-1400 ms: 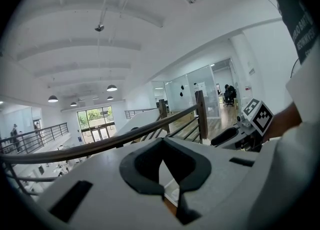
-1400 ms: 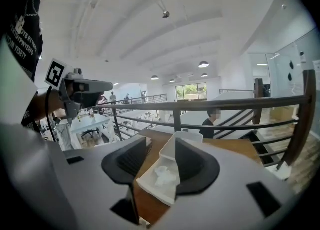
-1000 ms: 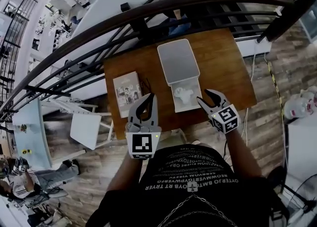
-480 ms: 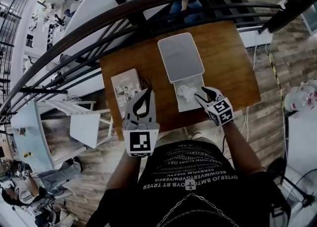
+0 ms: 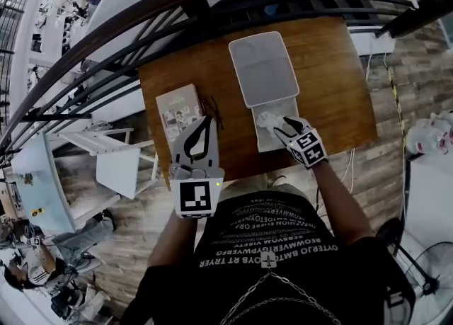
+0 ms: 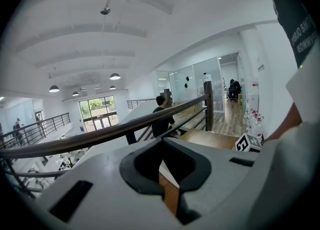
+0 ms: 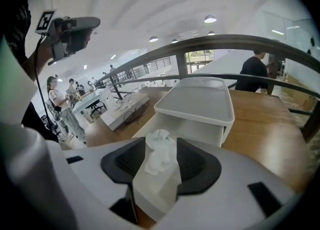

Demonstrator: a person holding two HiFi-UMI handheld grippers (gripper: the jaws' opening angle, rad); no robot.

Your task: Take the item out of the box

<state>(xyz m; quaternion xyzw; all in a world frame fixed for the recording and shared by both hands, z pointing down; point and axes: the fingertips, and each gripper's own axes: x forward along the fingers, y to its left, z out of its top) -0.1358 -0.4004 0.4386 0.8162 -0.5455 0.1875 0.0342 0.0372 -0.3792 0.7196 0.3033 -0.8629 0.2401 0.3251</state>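
Nearest to me, my left gripper (image 5: 205, 122) hangs over the near left edge of the brown wooden table (image 5: 333, 97). Its jaws are drawn together with nothing between them; through the thin slit that remains I see only a strip of tabletop.

To its right, my right gripper (image 5: 277, 125) tilts down into the open near half of the white rectangular box (image 5: 262, 69). Its jaws have just been opening and now stand wide. The crumpled white item (image 7: 159, 156) sits between them, but neither pad presses on it. The item is not yet out: it lies in the box's open compartment, near its far end and close to the wall below the lid part.

Just beyond my left gripper, a flat booklet with small pictures on its cover (image 5: 179, 111) lies on the table. A thin dark cable (image 5: 211, 107) is tangled beside its right edge, between the booklet and the box.

Past the open compartment, the box's shallow tray-shaped lid part covers the far half and reaches almost to the table's far edge.

Behind the table runs a dark metal railing with a rounded top rail (image 5: 212, 5). In the right gripper view, a person in a dark top (image 7: 255, 71) stands on the other side of it.
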